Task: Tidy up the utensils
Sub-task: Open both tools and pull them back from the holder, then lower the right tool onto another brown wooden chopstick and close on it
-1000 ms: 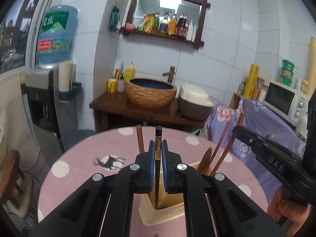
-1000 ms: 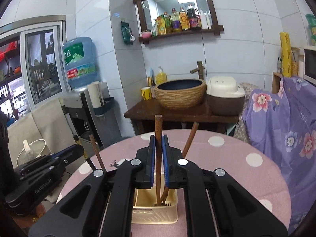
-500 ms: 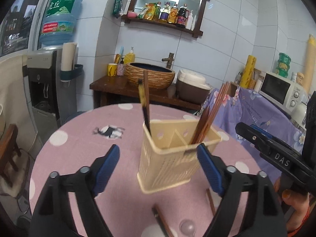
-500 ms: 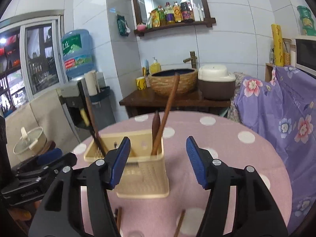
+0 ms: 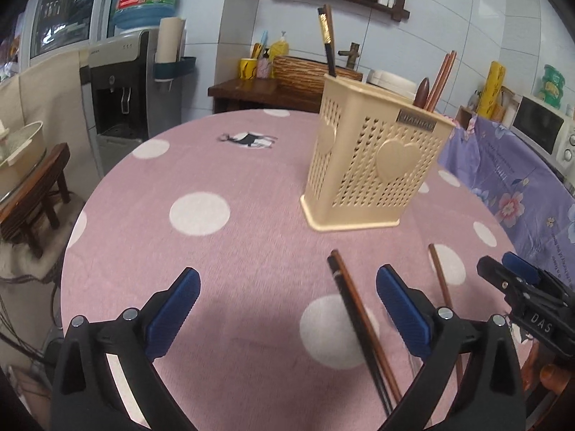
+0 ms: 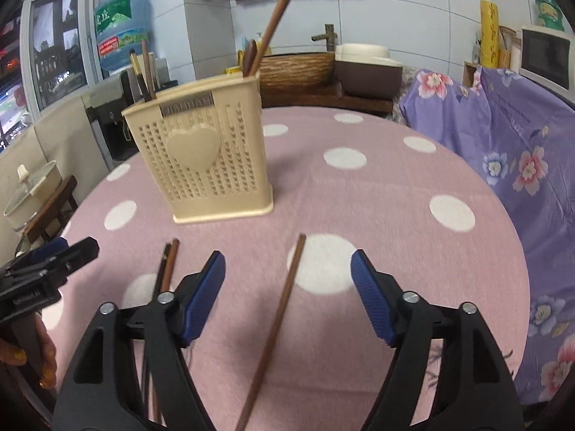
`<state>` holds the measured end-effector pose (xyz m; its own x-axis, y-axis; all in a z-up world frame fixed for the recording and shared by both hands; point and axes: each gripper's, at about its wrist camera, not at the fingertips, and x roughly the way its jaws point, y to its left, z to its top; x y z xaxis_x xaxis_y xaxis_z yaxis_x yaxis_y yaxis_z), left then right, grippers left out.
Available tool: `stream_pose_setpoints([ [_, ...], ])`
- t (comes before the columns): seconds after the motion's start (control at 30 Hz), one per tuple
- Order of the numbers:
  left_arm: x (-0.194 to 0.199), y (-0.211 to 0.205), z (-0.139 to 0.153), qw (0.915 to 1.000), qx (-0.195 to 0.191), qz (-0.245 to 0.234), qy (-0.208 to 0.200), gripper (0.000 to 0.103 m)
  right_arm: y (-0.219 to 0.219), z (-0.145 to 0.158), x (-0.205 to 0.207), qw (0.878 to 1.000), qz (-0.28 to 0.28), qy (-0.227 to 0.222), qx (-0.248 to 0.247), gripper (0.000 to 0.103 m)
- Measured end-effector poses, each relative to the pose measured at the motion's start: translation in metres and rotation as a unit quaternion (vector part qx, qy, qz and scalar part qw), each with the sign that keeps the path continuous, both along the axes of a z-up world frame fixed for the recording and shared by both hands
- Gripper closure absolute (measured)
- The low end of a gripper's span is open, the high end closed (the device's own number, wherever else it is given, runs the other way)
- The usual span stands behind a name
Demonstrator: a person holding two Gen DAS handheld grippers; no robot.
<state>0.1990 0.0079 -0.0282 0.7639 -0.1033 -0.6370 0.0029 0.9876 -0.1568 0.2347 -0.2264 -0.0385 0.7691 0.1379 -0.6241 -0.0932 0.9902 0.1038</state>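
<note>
**Grippers down for the next chopsticks**

My right gripper [image 6: 287,296] has just been opening; its jaws are spread, straddling a single brown chopstick [image 6: 278,319] without touching it. The left gripper [image 5: 287,310] is spread too, a chopstick pair [image 5: 359,323] lying by its right pad. All three lie just before the cream holder [image 5: 370,165]. I'd centre each stick, then pinch mid-shaft.

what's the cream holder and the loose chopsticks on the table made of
Utensil holder: looks like moulded plastic, matt cream, with perforated walls and a raised heart. Single chopstick: probably wood, plain matt brown. Chopstick pair: one brown and wood-like, one near black, perhaps lacquered.
</note>
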Motion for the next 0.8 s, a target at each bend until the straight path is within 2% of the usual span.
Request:
stream_pose_setpoints([
  [0.23, -0.014, -0.002, -0.012, 0.9987, 0.044, 0.015, 0.02, 0.006, -0.006, -0.022, -0.014, 0.999, -0.029, 0.042, 0.005, 0.026],
  [0.33, -0.019, -0.001, -0.016, 0.9992, 0.023, -0.001, 0.034, 0.006, -0.007, -0.028, -0.015, 0.997, -0.027, 0.064, 0.016, 0.026],
  [0.43, -0.021, -0.003, -0.021, 0.9985, 0.03, 0.003, 0.045, 0.006, -0.004, -0.031, -0.018, 0.996, -0.037, 0.077, -0.004, 0.027],
  [0.53, -0.023, -0.008, -0.025, 0.9984, 0.027, -0.001, 0.05, 0.007, 0.002, -0.034, -0.021, 0.996, -0.032, 0.087, 0.0, 0.032],
  [0.6, -0.024, -0.011, -0.027, 0.9982, 0.023, -0.003, 0.055, 0.01, 0.005, -0.037, -0.022, 0.995, -0.033, 0.095, 0.001, 0.043],
  [0.67, -0.025, -0.015, -0.029, 0.998, 0.022, -0.008, 0.059, 0.013, 0.009, -0.041, -0.023, 0.994, -0.033, 0.103, 0.001, 0.049],
  [0.8, -0.027, -0.024, -0.032, 0.9976, 0.019, -0.018, 0.064, 0.019, 0.018, -0.045, -0.026, 0.993, -0.026, 0.111, -0.007, 0.053],
])
